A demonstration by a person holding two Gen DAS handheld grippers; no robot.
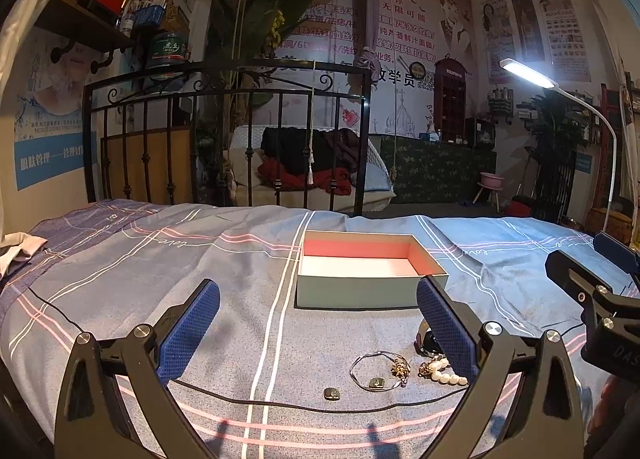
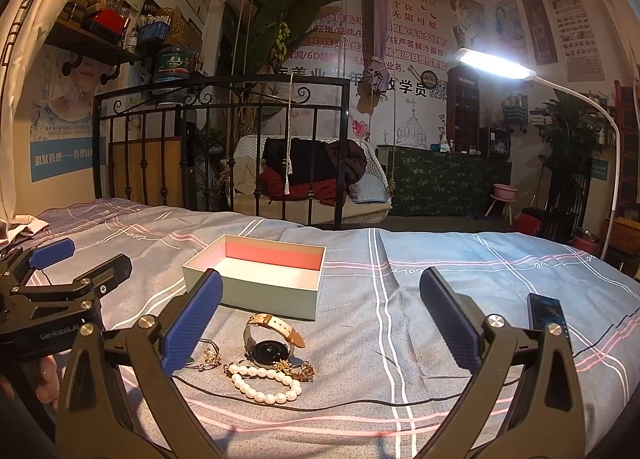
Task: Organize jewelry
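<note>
An open pale-green box (image 1: 372,291) (image 2: 256,287) with a pink and white inside sits on the bedspread. In front of it lies the jewelry: a watch (image 2: 269,347) with a tan strap, a pearl bracelet (image 2: 264,383) (image 1: 444,373), a thin chain (image 1: 378,371) with gold charms, and a small square piece (image 1: 331,394). My left gripper (image 1: 318,333) hovers open over the cloth left of the pile. My right gripper (image 2: 320,325) is open too, low above the watch and pearls. Neither holds anything.
A black cable (image 2: 320,405) runs across the grey-blue striped bedspread (image 2: 440,279) in front of the jewelry. A dark phone (image 2: 548,319) lies at the right. An iron bed rail (image 1: 224,139) stands behind, and a lit lamp (image 2: 496,63) arches over the right side.
</note>
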